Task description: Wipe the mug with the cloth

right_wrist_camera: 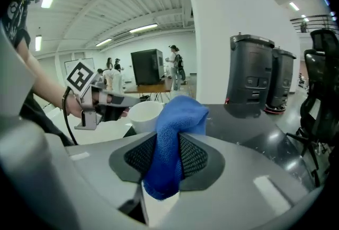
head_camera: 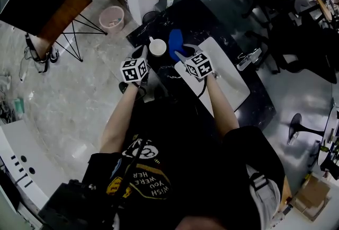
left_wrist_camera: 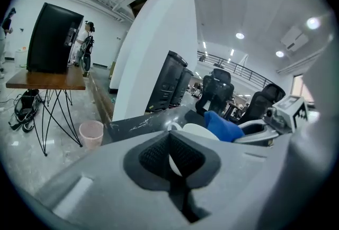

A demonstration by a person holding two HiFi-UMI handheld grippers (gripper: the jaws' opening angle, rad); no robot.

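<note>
Just beside mug [head_camera: 157, 47], cloth [head_camera: 175, 42].

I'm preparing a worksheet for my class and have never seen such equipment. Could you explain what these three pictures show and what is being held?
There is no robot here: a person holds a hand tool with a claw in each hand. One picture looks down from the person's head. The other two look along each claw. On the dark table lies a white mat. The left claw grips a white mug, seemingly by its handle. The right claw pinches a blue cloth.
</note>
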